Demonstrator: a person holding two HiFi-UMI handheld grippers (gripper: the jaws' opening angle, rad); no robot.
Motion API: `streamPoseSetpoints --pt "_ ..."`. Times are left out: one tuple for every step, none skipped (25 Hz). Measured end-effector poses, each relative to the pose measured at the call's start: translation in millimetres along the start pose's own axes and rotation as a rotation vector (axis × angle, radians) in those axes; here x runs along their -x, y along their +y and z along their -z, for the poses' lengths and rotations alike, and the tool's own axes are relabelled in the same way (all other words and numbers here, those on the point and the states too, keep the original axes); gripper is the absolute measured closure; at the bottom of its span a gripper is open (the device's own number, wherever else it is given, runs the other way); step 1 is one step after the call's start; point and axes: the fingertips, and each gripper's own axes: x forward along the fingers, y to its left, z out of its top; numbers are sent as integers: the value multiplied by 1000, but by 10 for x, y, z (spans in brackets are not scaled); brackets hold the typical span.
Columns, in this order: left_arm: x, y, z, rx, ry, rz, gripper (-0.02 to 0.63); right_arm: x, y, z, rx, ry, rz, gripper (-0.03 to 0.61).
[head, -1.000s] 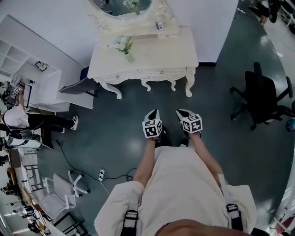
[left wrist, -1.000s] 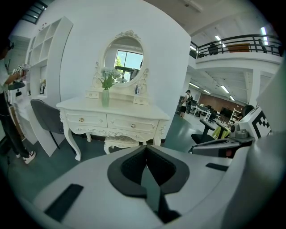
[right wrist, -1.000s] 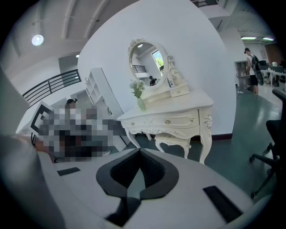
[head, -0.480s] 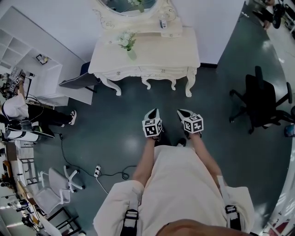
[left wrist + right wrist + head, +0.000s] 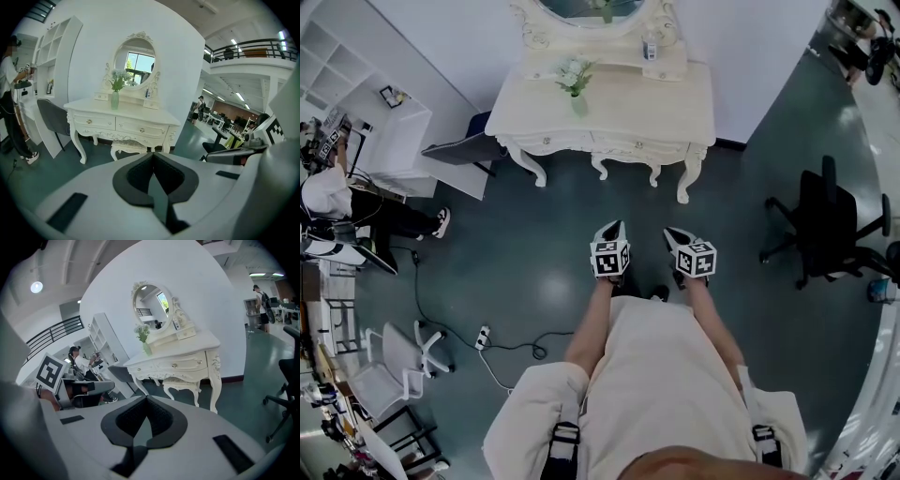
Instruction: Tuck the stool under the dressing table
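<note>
Stool (image 5: pixel 129 146) sits tucked under dressing table (image 5: pixel 652 108), upper centre of head view, well apart from both grippers. L gripper (image 5: pixel 615 230) & R gripper (image 5: pixel 670 234) are side by side mid-frame, pointing toward the table. Each has its fingers pressed together, nothing pinched. Count: 1 stool, 1 table w/ 1 oval mirror (image 5: pixel 136 58) & 1 vase of flowers (image 5: pixel 115 99), 2 grippers. Floor (image 5: pixel 525 272) is dark teal, glossy. Black office chair (image 5: pixel 830 220) at right, grey chair (image 5: pixel 464 150) just left of table, white shelf unit (image 5: pixel 356 94) upper left, a person (image 5: pixel 328 202) at left edge.
</note>
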Motion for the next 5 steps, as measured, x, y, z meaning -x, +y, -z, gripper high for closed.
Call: streamPoseSetpoints --pt "5 9 0 1 -2 2 600 -11 10 7 -1 0 -1 535" --pt "10 21 -1 3 -4 2 600 -22 22 11 -1 0 -3 535" --pt "15 34 0 5 -5 1 599 -31 32 14 0 1 -3 535" --pt "20 46 1 8 -5 0 599 -38 42 16 2 3 -4 535" --pt "25 59 3 11 -5 -2 600 -45 53 19 4 5 -5 535"
